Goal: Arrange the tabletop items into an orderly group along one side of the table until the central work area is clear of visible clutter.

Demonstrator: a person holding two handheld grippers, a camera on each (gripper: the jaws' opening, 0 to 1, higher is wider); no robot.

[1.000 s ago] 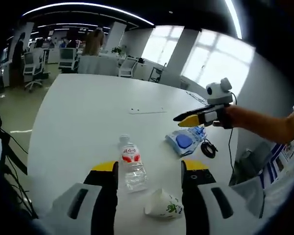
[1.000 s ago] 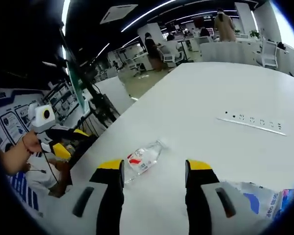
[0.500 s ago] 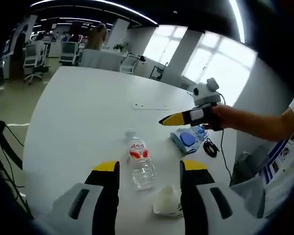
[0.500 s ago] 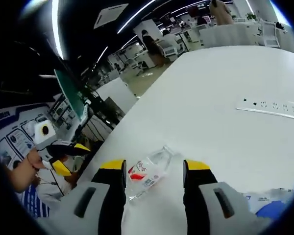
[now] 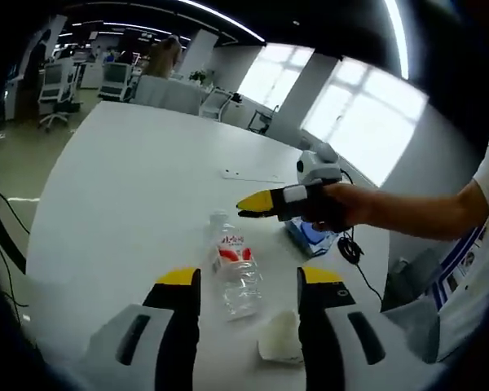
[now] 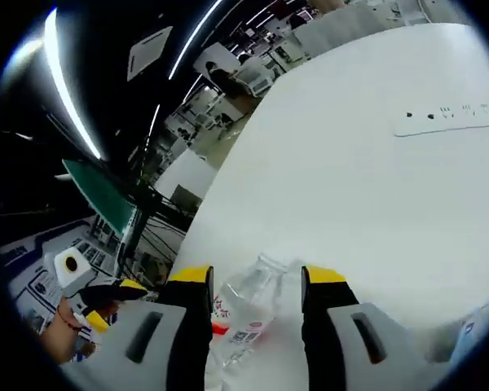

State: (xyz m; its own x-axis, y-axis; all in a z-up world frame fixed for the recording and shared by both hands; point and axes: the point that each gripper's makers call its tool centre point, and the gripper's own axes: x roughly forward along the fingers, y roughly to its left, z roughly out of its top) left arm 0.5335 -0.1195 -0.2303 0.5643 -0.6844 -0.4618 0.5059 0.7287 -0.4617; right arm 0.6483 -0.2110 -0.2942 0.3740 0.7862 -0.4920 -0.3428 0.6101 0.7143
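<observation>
Left gripper (image 5: 246,281): your jaws stand spread apart, low over the white table (image 5: 130,187), pinching nothing.
Water bottle (image 5: 235,269): a clear plastic bottle with a red label lies on its side between your left jaws, cap end pointing away from you. In the right gripper view the same bottle (image 6: 243,314) sits right in the gap of that gripper, cap toward the open table.
Right gripper (image 6: 257,281): your jaws here are spread too, one on each side of the bottle; whether the pads touch the plastic, I cannot tell.
Right gripper seen from the left gripper view (image 5: 257,204): it comes in from the right, held in your hand (image 5: 342,208), yellow tips hovering just above the bottle's cap end.
Left gripper seen from the right gripper view (image 6: 106,297): low at the left edge, yellow tips showing, a hand behind it.
Paper cup (image 5: 279,338): a crumpled white cup lies near your right-hand jaw in the left gripper view, just beside the bottle's base.
Blue-and-white pack (image 5: 310,235): lies beyond the right gripper, partly hidden by your hand; a corner of it (image 6: 477,330) peeks in at the right edge of the right gripper view.
Black cable (image 5: 349,248): coiled by the table edge, near the pack.
Power strip (image 6: 452,118): white, flush with the tabletop, well apart from the bottle; it reads as a thin pale bar (image 5: 253,176) in the left gripper view.
Background: office chairs and desks beyond the table's far end.
</observation>
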